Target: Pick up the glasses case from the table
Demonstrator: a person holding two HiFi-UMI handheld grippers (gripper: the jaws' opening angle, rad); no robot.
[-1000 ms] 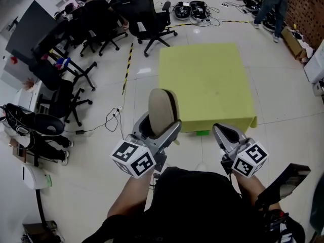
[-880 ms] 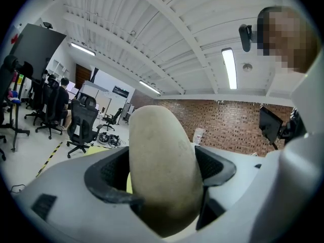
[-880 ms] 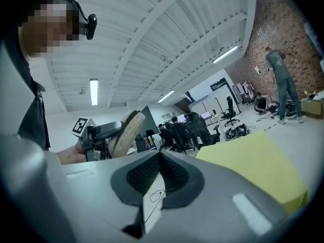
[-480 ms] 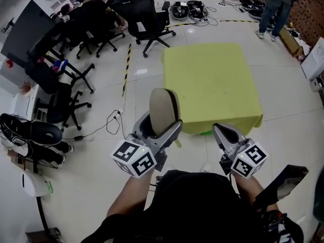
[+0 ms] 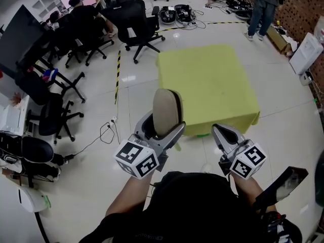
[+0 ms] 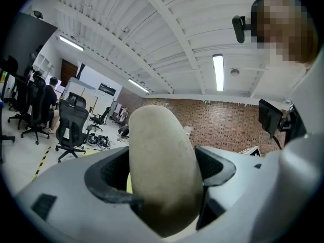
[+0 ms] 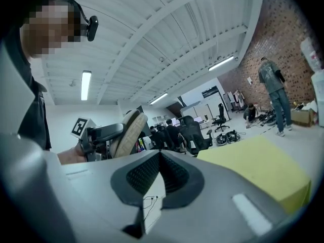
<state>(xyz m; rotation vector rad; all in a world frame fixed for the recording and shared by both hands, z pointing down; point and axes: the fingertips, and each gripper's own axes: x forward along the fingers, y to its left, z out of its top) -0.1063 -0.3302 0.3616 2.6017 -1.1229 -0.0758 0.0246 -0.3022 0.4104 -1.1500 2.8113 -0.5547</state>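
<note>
Case is clamped in the left tongs, long axis upright, lifted off and nearer the person than the yellow counter; the right tongs, closed on nothing, hang alongside, equally short of the counter.

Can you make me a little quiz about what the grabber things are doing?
1. Which one holds the glasses case? A: the left gripper. B: the right gripper. C: neither.
2. True or false: something is lying on the yellow table.
3. Fill in: the right gripper's jaws are ____, with nothing between them.

Key: 1 A, its jaws are closed on the case. 2 False, the table top is bare. 3 Shut.
</note>
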